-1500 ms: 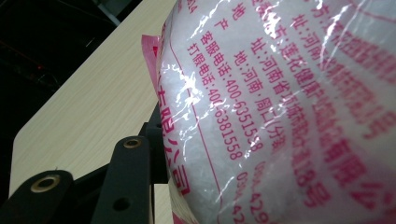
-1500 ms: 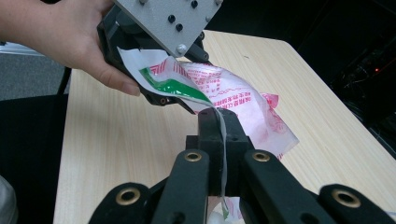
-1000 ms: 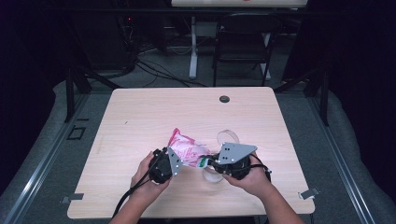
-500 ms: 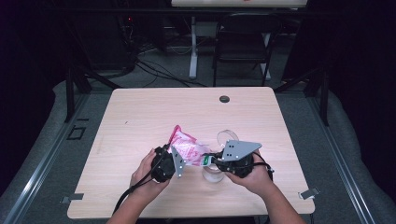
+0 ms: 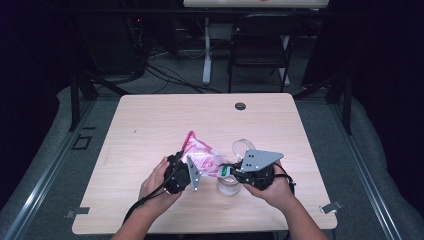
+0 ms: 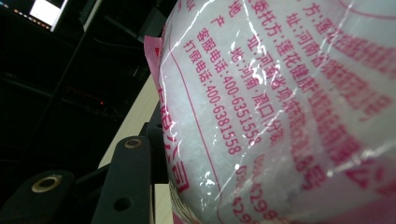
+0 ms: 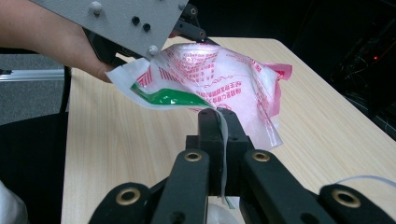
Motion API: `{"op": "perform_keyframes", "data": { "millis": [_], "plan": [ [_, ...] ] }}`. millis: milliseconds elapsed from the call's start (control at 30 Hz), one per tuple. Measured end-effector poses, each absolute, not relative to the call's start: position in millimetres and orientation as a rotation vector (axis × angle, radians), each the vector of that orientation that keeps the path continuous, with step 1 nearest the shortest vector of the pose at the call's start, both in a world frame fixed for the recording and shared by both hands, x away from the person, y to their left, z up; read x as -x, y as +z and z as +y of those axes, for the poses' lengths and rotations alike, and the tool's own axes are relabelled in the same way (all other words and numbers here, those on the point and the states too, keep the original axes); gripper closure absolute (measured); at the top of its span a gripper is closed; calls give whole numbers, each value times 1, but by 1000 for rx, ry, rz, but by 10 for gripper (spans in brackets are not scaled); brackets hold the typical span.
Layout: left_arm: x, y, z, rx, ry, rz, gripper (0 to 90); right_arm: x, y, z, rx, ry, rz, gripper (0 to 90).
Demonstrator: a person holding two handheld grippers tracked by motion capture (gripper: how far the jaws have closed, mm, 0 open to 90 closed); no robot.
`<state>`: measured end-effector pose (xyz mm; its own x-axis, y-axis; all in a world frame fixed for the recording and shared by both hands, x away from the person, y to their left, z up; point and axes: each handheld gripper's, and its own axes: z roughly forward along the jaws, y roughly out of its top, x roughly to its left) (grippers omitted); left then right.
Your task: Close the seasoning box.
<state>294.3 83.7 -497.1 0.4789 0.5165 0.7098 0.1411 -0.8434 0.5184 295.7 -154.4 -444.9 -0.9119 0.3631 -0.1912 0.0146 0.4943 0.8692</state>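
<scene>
A pink-and-white plastic bag (image 5: 202, 159) of white granules, printed in red, hangs just above the table between my two grippers. My left gripper (image 5: 186, 172) is shut on the bag's body; in the left gripper view the bag (image 6: 280, 102) presses against the black finger (image 6: 128, 182). My right gripper (image 5: 231, 171) is shut on a thin edge of the bag near its green-printed corner. In the right gripper view the film runs down between the closed fingertips (image 7: 219, 116), with the bag (image 7: 224, 70) beyond and the left gripper's grey plate (image 7: 121, 18) above it.
A clear plastic cup (image 5: 228, 186) stands on the wooden table (image 5: 150, 125) just under my right gripper, and a clear ring-shaped lid (image 5: 242, 146) lies behind it. A dark grommet (image 5: 240, 106) sits near the far edge. A chair (image 5: 260, 37) stands beyond the table.
</scene>
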Motion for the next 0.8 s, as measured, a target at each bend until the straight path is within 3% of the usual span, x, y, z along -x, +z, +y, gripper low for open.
{"op": "perform_keyframes", "data": {
  "millis": [800],
  "plan": [
    [-295, -500, 73, -2354, 1447, 416, 579, -291, -454, -163, -378, 1372, 2388, 900]
  ]
}}
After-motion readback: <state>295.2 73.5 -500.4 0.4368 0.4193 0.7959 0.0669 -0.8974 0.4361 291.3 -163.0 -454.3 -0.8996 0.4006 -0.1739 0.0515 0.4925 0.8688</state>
